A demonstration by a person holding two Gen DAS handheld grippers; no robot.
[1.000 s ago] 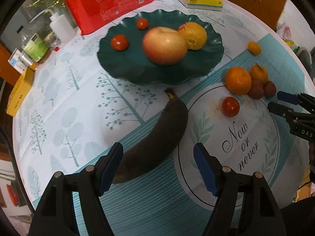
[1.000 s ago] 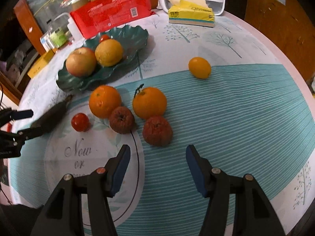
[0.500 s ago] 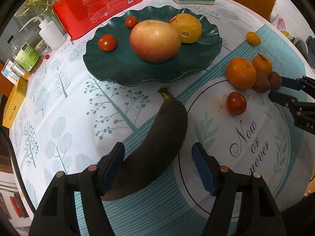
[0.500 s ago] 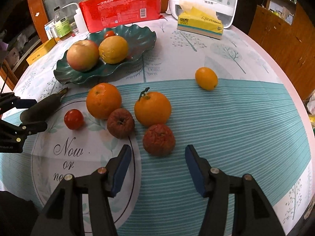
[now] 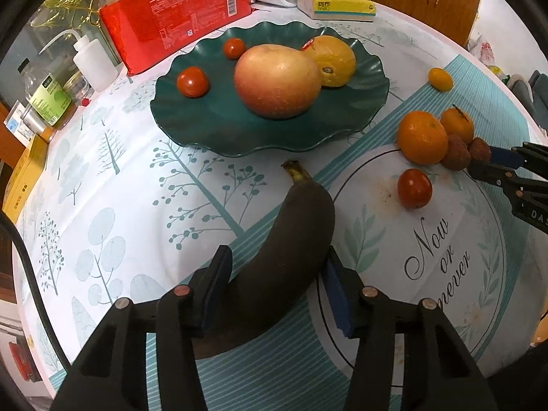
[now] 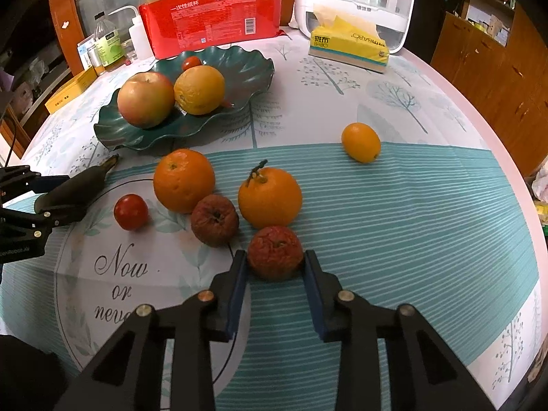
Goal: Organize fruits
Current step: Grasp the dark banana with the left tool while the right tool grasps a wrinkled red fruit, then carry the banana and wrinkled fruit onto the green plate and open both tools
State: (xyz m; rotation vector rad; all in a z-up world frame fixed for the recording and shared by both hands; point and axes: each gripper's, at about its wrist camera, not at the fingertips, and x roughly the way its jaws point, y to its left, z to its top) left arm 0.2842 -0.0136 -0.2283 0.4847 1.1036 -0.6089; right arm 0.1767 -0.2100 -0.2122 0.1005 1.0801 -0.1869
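A blackened banana (image 5: pixel 294 226) lies on the patterned cloth below the dark green plate (image 5: pixel 205 126). My left gripper (image 5: pixel 275 270) straddles its lower half, jaws closing, pads against both sides. A shrivelled red fruit (image 6: pixel 275 253) sits between the blue pads of my right gripper (image 6: pixel 274 263), which is closing and touches it left and right. Around it lie two oranges (image 6: pixel 183 179), a second shrivelled fruit (image 6: pixel 214 221), a cherry tomato (image 6: pixel 131 211) and a kumquat (image 6: pixel 361 142). The plate holds an apple (image 5: pixel 275 80), a yellow citrus (image 5: pixel 334 60) and two small tomatoes (image 5: pixel 191 81).
A red pack (image 6: pixel 212 13), a squeeze bottle (image 5: pixel 96 61) and jars stand behind the plate. A yellow tissue box (image 6: pixel 349 44) and a white appliance (image 6: pixel 356 0) are at the back right. A yellow box (image 5: pixel 20 178) lies at the left edge.
Both grippers have come forward and narrowed. The left jaws now flank the banana's lower half; the right jaws have drawn in around the shrivelled red fruit.
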